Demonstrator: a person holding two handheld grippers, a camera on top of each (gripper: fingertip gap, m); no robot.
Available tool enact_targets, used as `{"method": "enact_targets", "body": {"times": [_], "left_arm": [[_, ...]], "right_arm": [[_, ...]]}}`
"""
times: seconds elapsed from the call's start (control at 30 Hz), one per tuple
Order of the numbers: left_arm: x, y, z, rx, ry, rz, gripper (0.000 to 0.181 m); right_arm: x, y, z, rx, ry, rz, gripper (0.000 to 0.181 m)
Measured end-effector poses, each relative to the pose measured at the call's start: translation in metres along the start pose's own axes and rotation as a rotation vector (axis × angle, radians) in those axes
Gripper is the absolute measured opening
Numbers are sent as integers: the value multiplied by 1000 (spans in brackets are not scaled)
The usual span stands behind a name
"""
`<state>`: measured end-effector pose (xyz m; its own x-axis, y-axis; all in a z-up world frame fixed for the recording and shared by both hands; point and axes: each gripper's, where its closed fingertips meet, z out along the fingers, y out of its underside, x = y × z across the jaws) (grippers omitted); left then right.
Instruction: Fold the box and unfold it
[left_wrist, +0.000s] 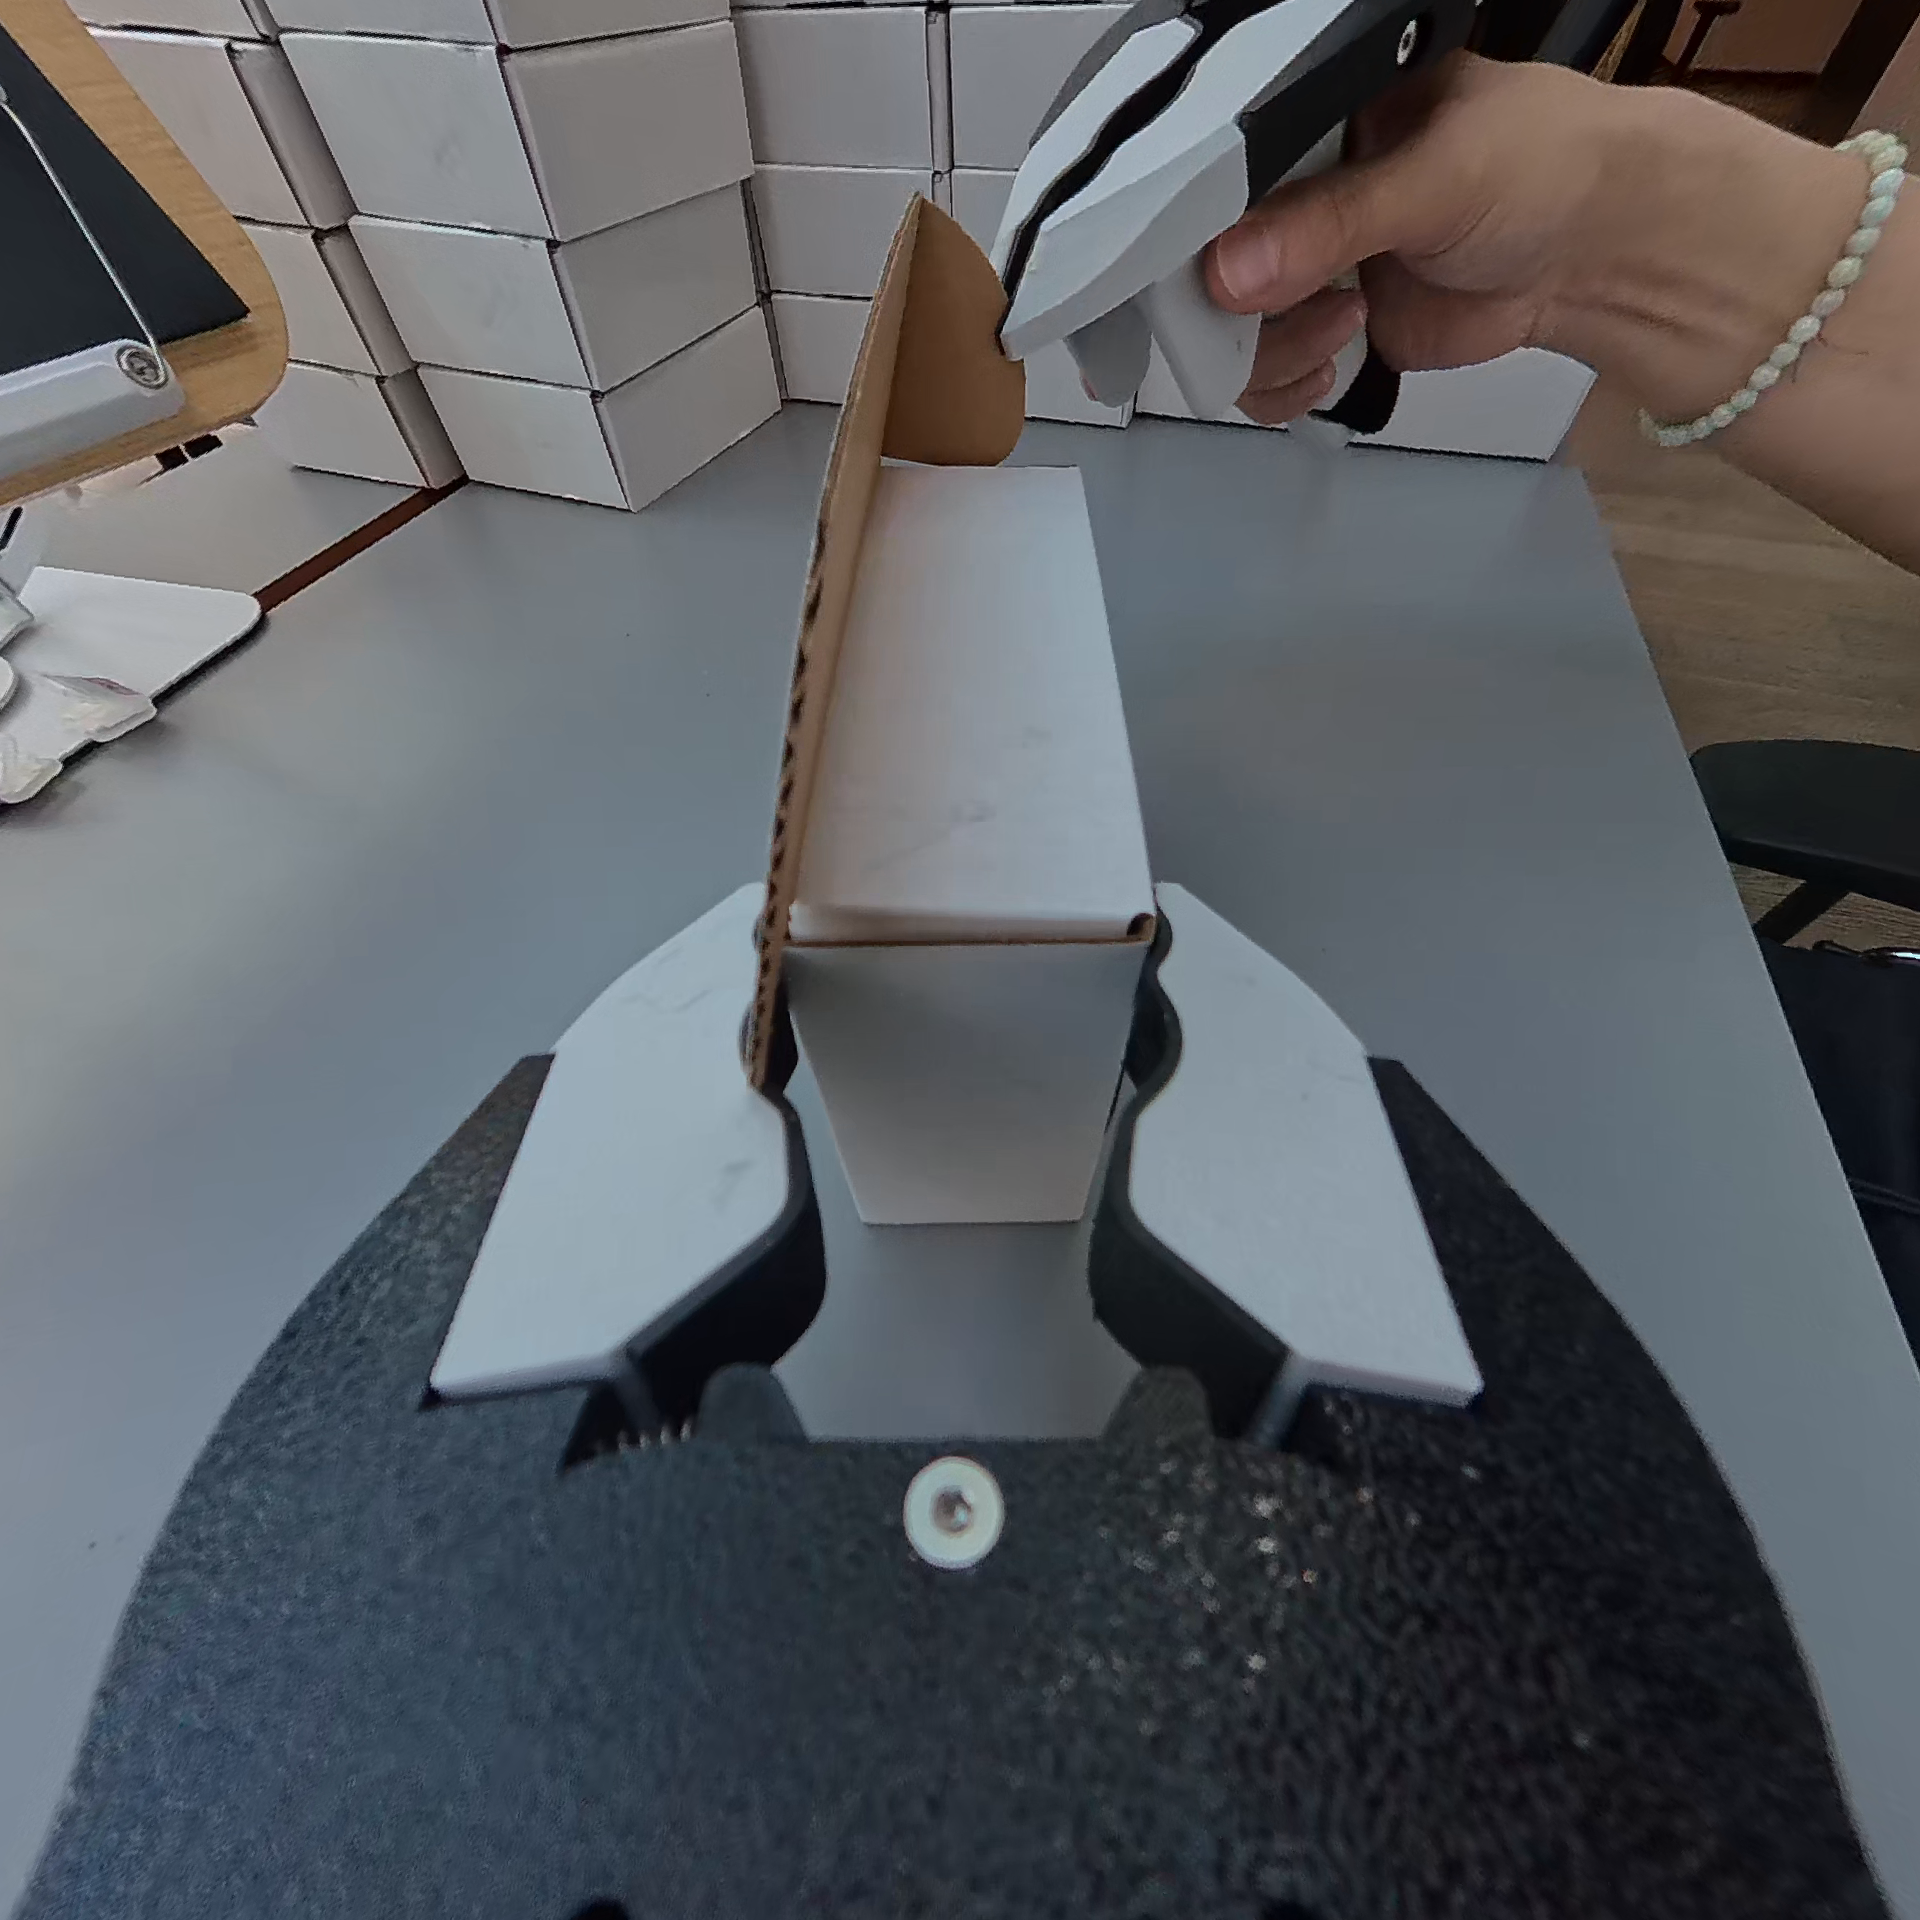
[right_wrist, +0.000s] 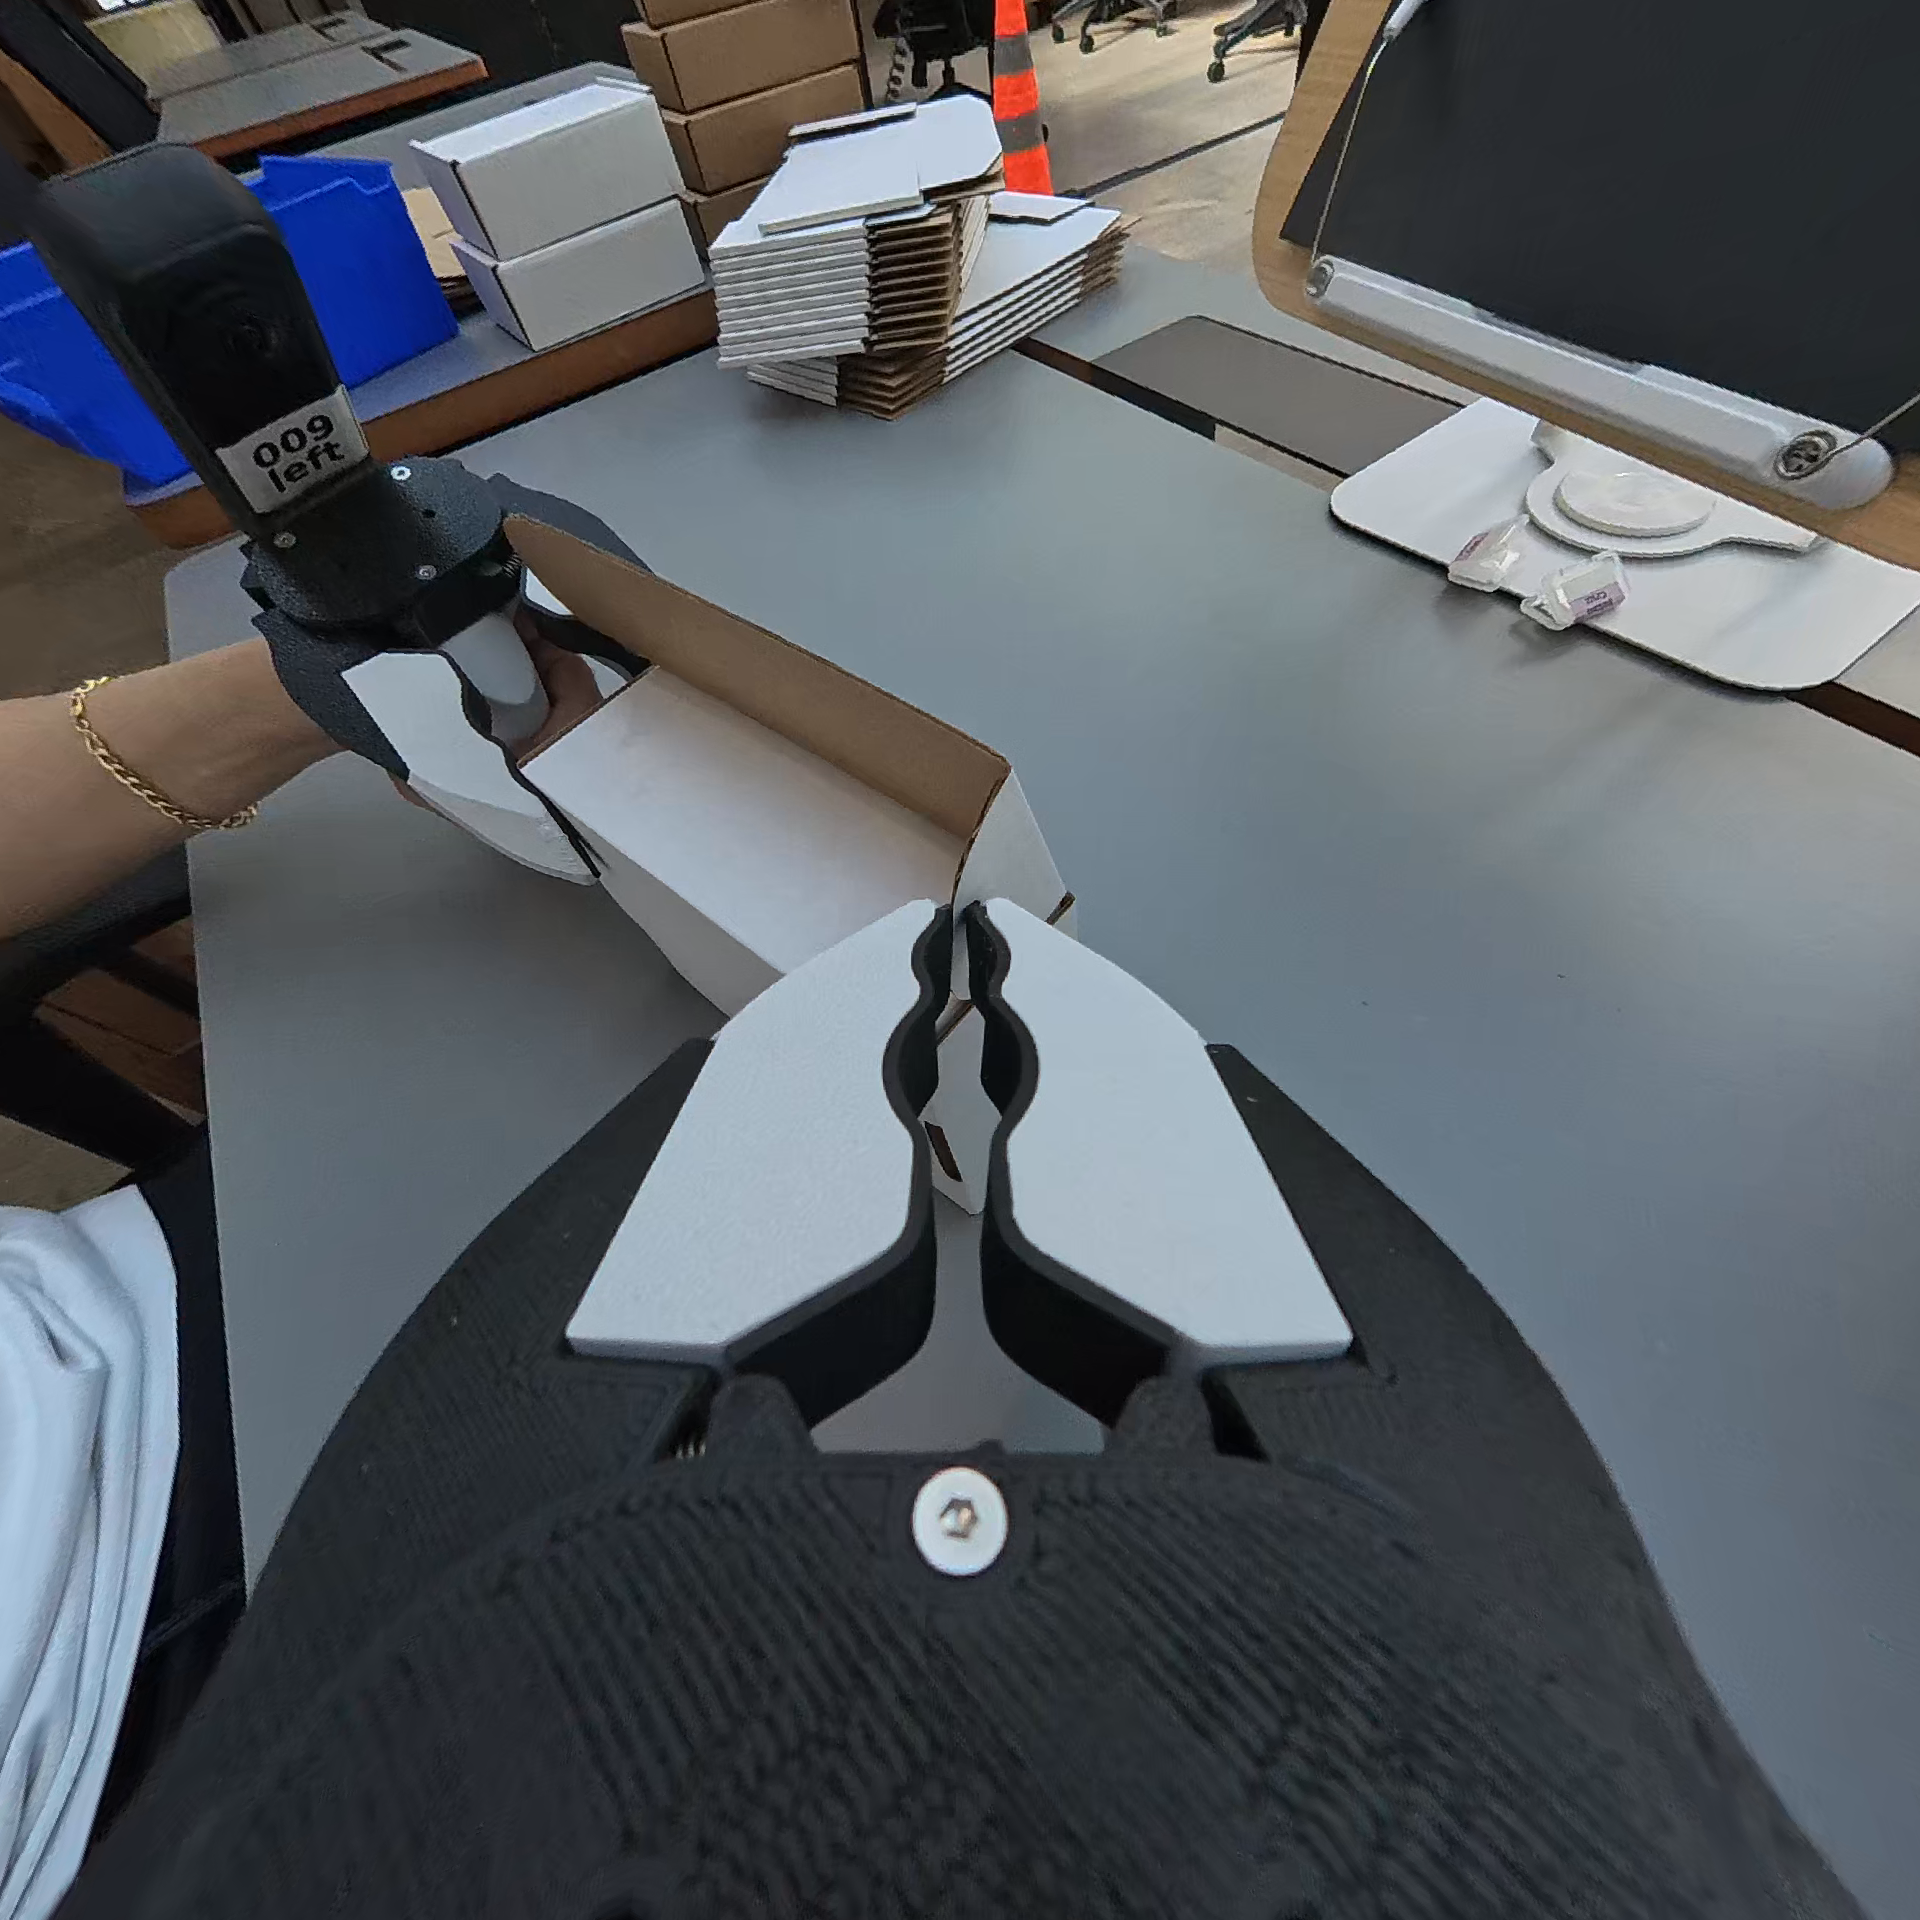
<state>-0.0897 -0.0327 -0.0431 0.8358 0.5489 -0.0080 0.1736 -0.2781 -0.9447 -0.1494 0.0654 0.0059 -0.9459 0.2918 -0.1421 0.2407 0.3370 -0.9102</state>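
A cardboard box (left_wrist: 966, 727), white outside and brown inside, lies lengthwise on the grey table (left_wrist: 416, 831). Its long lid (left_wrist: 831, 675) stands upright along one side. My left gripper (left_wrist: 956, 914) is shut on the box's near end, one finger on each side wall. My right gripper (left_wrist: 1008, 312) is shut on the rounded brown ear flap (left_wrist: 956, 353) at the lid's far end. In the right wrist view the right gripper (right_wrist: 961, 920) pinches that flap's edge. The box (right_wrist: 748, 821) stretches away to the left gripper (right_wrist: 551, 717).
Stacked white boxes (left_wrist: 540, 208) form a wall at the table's back. A monitor on a white stand (right_wrist: 1621, 208) is at one side. A pile of flat box blanks (right_wrist: 894, 291) and a blue bin (right_wrist: 343, 270) lie beyond. A black chair (left_wrist: 1818, 810) is by the table's edge.
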Motion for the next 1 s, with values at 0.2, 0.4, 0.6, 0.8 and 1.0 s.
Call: {"method": "enact_targets", "body": {"times": [0.2, 0.4, 0.6, 0.8, 1.0], "left_arm": [[3, 0, -1, -23, -2, 34, 63], [-1, 2, -1, -29, -4, -16, 63], [-2, 2, -1, -27, -8, -24, 63], [0, 1, -1, -26, -9, -7, 63], [-2, 3, -2, -21, -1, -39, 63]], "right_arm": [[-4, 1, -3, -13, -31, 1, 4], [0, -3, 4, 6, 12, -19, 4], [1, -1, 4, -57, 83, -149, 4], [-1, 0, 1, -88, 53, -170, 4], [0, -14, 10, 9, 60, -90, 4]]}}
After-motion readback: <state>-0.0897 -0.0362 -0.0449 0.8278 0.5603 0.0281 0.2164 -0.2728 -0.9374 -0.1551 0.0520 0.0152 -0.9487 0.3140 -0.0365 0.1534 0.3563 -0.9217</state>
